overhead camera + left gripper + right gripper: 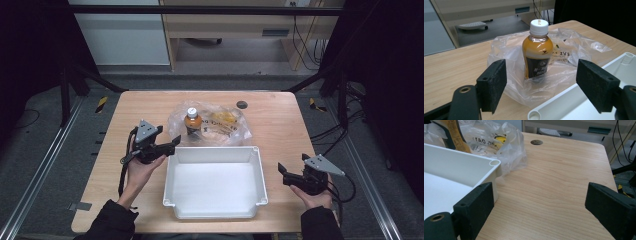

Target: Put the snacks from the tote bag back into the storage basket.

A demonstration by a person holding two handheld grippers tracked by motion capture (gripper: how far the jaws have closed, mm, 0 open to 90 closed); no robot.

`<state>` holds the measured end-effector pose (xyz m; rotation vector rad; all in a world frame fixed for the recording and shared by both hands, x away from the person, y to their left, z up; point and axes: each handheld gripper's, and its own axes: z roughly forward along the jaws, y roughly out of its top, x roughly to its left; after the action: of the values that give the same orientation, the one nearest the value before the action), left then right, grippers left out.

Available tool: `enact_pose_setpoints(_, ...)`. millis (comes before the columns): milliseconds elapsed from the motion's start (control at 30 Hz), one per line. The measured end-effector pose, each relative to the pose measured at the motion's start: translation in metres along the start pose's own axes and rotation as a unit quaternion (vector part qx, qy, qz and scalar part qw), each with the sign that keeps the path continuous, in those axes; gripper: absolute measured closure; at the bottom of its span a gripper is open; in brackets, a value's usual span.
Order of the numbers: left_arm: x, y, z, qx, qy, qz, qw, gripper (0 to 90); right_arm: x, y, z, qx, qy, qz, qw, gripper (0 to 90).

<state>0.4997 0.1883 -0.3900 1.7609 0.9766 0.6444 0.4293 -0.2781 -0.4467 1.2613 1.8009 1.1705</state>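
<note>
A small bottle of orange drink (193, 121) (538, 50) with a white cap and dark label stands upright inside a clear plastic bag (212, 125) (564, 57) (499, 142) at the table's far middle. A white tray (214, 182) (579, 100) (454, 167) lies in front of the bag. My left gripper (174, 145) (549, 87) is open, at the tray's far left corner, aimed at the bottle a short way off. My right gripper (281, 172) (539, 212) is open, right of the tray over bare wood.
The wooden table (145, 107) (564, 175) has a round dark grommet (242, 104) (536, 142) near its far edge. The bag also holds yellow-printed packaging (225, 119). Beyond the table stand a desk and cables on a grey floor.
</note>
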Motion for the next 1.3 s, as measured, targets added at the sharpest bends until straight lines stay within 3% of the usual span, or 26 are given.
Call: enact_pose_setpoints(1300,-0.003,0.028,0.028,-0.013,0.006,0.008,0.9999,25.1,0.000,0.000,0.001,0.004,0.001,0.001,1.0000,8.7)
